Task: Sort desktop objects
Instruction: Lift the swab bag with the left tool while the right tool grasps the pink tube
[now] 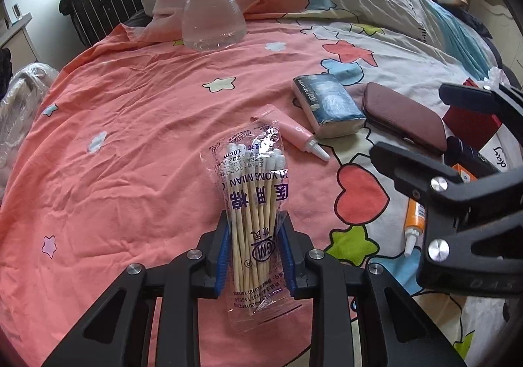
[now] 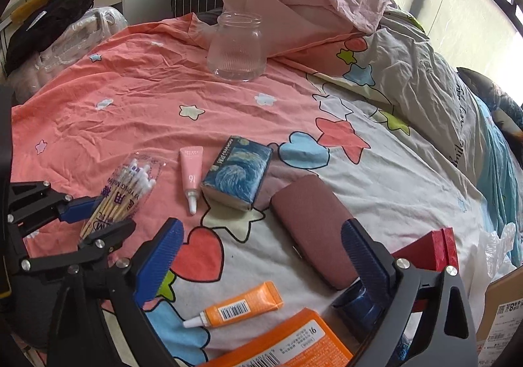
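Your left claw (image 1: 255, 255) pinches the cotton swab bag (image 1: 253, 203), its long axis pointing away toward the far glass jar (image 1: 212, 15). Your right claw (image 2: 261, 255) is spread wide.

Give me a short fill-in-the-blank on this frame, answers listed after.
1. The left tool is shut on a bag of cotton ____.
2. The right tool is ____, holding nothing.
3. The clear jar stands ____ on the bedsheet.
4. The pink tube lies beside the ____ tissue pack.

Answers: swabs; open; upright; blue
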